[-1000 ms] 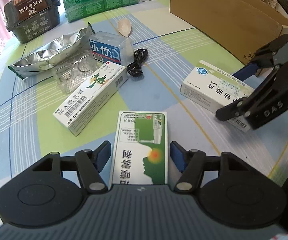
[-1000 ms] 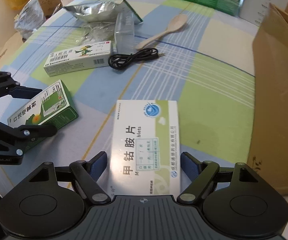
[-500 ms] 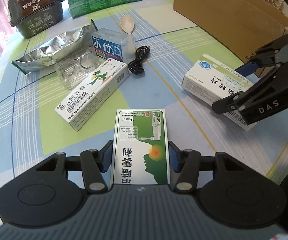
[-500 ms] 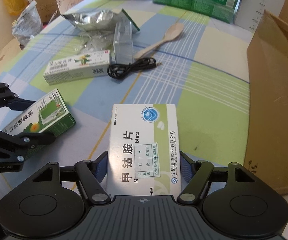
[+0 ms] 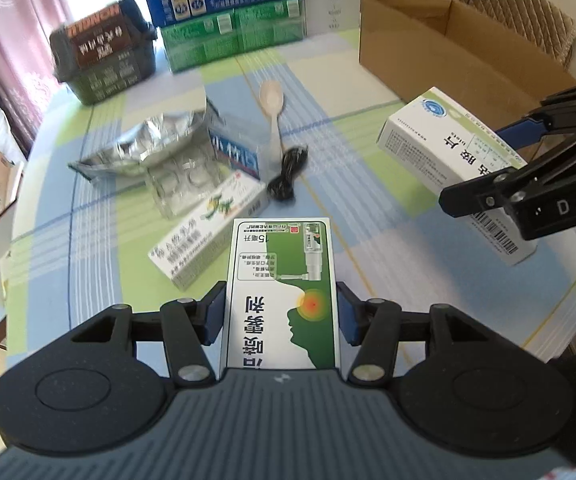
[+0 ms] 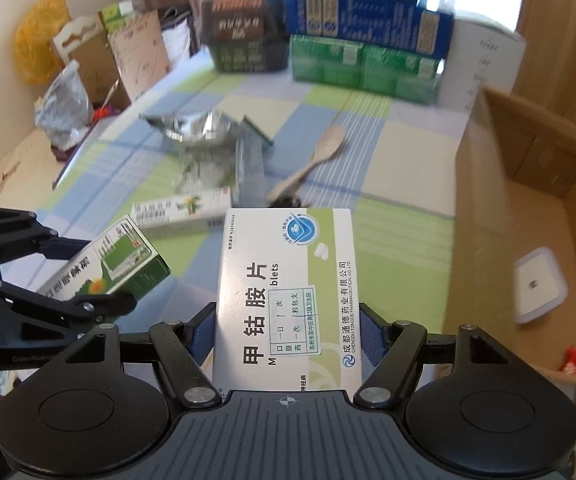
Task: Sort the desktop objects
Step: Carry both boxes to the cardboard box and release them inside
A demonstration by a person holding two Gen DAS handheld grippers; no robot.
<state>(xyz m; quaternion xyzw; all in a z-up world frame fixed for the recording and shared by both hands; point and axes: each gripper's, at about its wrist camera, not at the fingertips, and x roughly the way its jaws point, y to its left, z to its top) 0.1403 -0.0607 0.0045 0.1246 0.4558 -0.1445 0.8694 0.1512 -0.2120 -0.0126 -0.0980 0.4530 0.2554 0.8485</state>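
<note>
- Left gripper [image 5: 280, 312]: clamped on the green-and-white throat spray box [image 5: 281, 292], blue pads pressed against both long sides; the box is held clear above the checked tablecloth [image 5: 388, 220].
- Right gripper [image 6: 285, 332]: clamped on the white-and-green tablet box [image 6: 285, 280], likewise held off the cloth, beside the open cardboard box [image 6: 528, 168].
- On the cloth beyond: a long white ointment carton [image 5: 207, 232], a coiled black cable [image 5: 288, 176], a wooden spoon [image 5: 273, 120], a silver foil pouch [image 5: 147, 148], a clear plastic blister tray [image 5: 183, 184].
- Inside the cardboard box: a small white lidded container [image 6: 538, 284].
- Far edge: stacked green and blue cartons [image 5: 227, 12].
</note>
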